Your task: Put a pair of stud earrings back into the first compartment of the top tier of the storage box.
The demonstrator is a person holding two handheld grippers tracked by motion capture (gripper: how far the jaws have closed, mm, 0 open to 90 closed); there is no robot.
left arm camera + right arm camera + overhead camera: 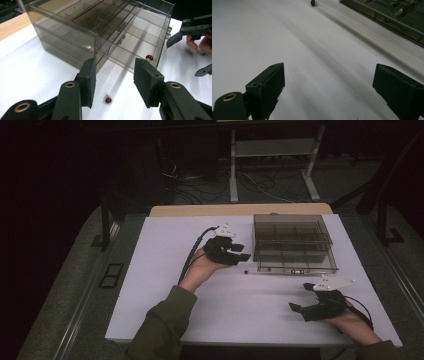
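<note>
Two small red-headed pins lie on the white table (165, 285) near the smoky plastic drawer box (292, 242): one (108, 100) just in front of its near corner, between the half-open, empty jaws of the left gripper (113, 83), the other (149, 57) touching its front edge. The right gripper (305, 296) waits well apart from the box, jaws wide and empty. Judging from this, picking up is in hand; next, the left gripper must descend and close on the pin. No writing is readable.
</note>
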